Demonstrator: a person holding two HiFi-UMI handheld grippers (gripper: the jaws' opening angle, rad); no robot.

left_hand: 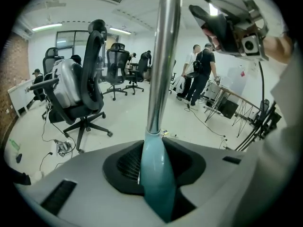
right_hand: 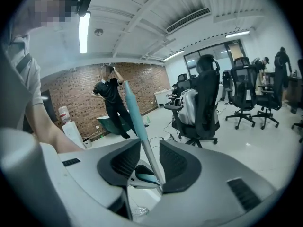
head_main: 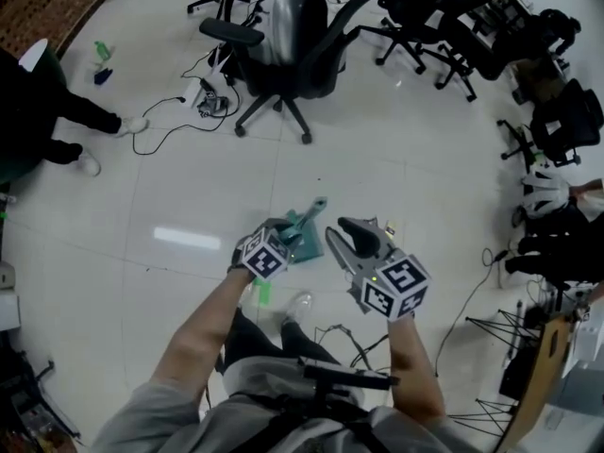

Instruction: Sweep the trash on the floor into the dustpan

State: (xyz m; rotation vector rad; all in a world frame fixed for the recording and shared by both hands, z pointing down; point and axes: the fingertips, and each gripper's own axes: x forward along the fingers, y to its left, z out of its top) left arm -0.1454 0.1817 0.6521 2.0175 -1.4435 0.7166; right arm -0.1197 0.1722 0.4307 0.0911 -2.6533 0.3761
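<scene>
**Tiled office floor: dustpan at the feet, both claws at handles**

White glossy tile, open-plan room, brick wall [right_hand: 80, 96] at the far end. The teal dustpan [head_main: 304, 243] lies on the floor just ahead of the wearer's shoe [head_main: 300, 304]. In the head view it sits below and between the two claws.

Left claw [left_hand: 158, 174]: narrowed onto a teal socket [left_hand: 152, 160], pads pressing it. A metal pole [left_hand: 163, 70] rises from the socket and out of frame. The grip is low, at the flare. Reading: a low hold gives firmer control of whatever end rests on the floor. Cannot tell whether this pole belongs to the dustpan or to a broom.

Right claw [right_hand: 150, 167]: partway open, gripping nothing. A thin pole [right_hand: 138, 124], teal above and bare metal below, stands in the gap close to the right-hand pad and clear of the other. Reading: lined up to take the handle, and it must close before any stroke. Cannot tell whether this is the same pole.

Trash: one small scrap [left_hand: 165, 133] on the tile beyond the pole, too small to name.

Around:
- An office chair [head_main: 283, 55] stands straight ahead.
- A power strip [head_main: 209, 104] with trailing cables lies beside it.
- A green bottle [head_main: 102, 50] lies far left.
- A person in dark clothes [head_main: 42, 111] is at the left edge.

Judgement: castors and cables are the likely snags for a long sweep.
</scene>
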